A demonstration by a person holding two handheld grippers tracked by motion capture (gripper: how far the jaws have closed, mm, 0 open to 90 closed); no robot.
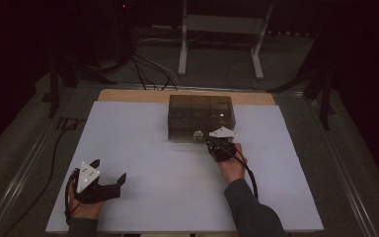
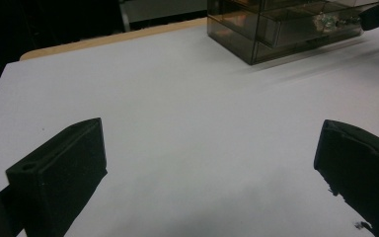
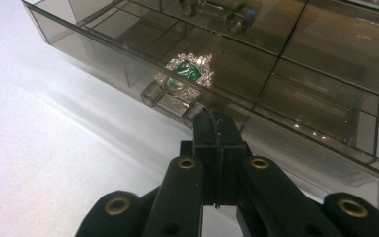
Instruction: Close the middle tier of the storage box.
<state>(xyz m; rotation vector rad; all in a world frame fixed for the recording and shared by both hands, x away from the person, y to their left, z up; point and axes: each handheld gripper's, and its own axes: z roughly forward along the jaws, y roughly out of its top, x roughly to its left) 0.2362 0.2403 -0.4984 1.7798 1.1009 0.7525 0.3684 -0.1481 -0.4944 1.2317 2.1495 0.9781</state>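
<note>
My right gripper [image 1: 216, 143] sits clenched, its two black jaws pressed flat together with nothing visible between them, at about five o'clock from the smoked clear drawer box [image 1: 201, 116], which stands at the twelve o'clock end of the white table mat [image 1: 143, 148]. In the right gripper view the jaw tips [image 3: 216, 129] meet just beside the clear drawer handle [image 3: 171, 102], at its four o'clock; I cannot tell whether they touch it. A silver brooch with a green centre [image 3: 189, 73] lies behind the drawer front at about eleven o'clock from the tips. My left gripper [image 1: 109, 176] rests released at seven o'clock on the mat, well apart from the box, its jaws spread wide over bare mat.
</note>
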